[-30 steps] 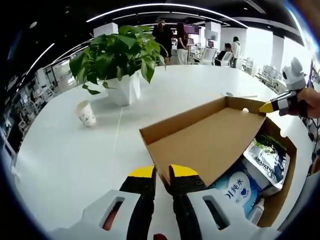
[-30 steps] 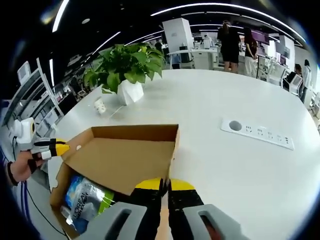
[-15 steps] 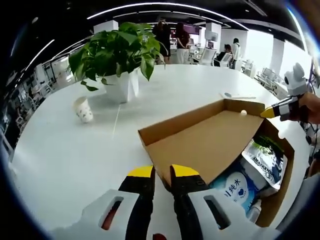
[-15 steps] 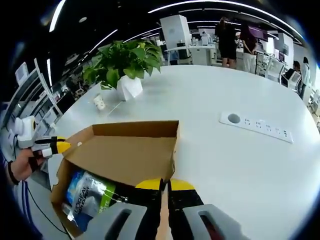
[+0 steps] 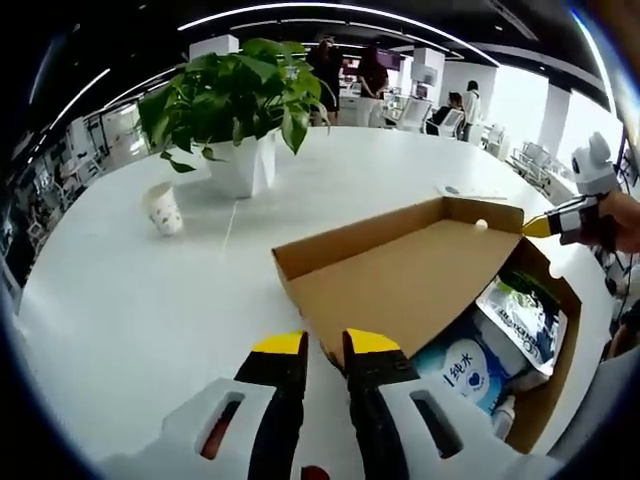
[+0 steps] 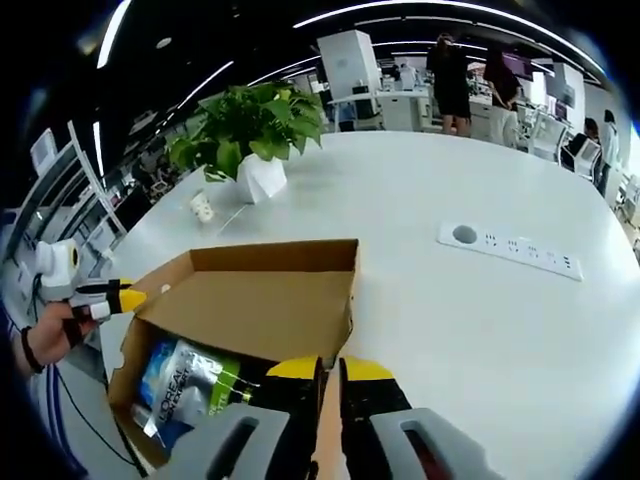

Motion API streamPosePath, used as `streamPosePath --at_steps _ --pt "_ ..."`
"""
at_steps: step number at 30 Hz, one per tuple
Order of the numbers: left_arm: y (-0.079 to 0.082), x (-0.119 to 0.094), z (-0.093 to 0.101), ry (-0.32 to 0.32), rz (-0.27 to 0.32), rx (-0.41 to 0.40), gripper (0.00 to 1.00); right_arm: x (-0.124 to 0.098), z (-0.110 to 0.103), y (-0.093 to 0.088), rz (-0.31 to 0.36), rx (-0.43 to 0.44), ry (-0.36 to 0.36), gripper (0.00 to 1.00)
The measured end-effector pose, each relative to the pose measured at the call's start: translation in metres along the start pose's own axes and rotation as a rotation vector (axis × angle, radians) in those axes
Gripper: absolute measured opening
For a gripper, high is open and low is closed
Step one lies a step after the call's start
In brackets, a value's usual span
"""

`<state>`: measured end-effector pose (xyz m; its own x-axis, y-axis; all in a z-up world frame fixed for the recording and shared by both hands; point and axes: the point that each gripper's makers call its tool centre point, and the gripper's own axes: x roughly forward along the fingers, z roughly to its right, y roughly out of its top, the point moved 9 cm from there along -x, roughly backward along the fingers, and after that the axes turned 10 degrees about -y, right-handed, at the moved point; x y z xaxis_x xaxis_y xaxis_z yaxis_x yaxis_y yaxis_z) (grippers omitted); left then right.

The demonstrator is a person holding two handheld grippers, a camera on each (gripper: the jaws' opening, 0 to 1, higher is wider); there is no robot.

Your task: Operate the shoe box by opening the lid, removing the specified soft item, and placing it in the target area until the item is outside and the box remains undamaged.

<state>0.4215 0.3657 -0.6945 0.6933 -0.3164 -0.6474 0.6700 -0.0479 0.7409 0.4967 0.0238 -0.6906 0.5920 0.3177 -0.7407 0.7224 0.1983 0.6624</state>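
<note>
Left gripper (image 5: 323, 345) has its yellow-tipped jaws pinched on the near corner edge of the cardboard lid (image 5: 400, 275), a thin sliver of card between them. Right gripper (image 6: 331, 371) is likewise clamped on the lid's opposite corner edge, jaws almost together; it also shows at the far corner in the left gripper view. Lid is raised and tilted back over the shoe box (image 6: 140, 440), hinged side away from both grippers. Under the lid, inside the box, lie soft packets (image 5: 470, 365): a blue-and-white pouch and a green-and-white one (image 6: 195, 385). Box sits on a white table (image 6: 480, 330). Beyond the box: a paper cup (image 5: 163, 208), a potted plant (image 5: 235, 110), a power strip (image 6: 510, 252).
</note>
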Motion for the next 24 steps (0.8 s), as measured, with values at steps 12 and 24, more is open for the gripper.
streamPosePath --at_steps 12,24 --pt "-0.006 -0.017 0.002 0.014 0.019 -0.015 0.15 -0.019 0.004 -0.012 0.006 -0.002 0.023 0.14" --pt "-0.010 -0.036 0.016 -0.013 0.053 -0.015 0.17 -0.043 0.014 -0.025 0.020 0.008 0.042 0.20"
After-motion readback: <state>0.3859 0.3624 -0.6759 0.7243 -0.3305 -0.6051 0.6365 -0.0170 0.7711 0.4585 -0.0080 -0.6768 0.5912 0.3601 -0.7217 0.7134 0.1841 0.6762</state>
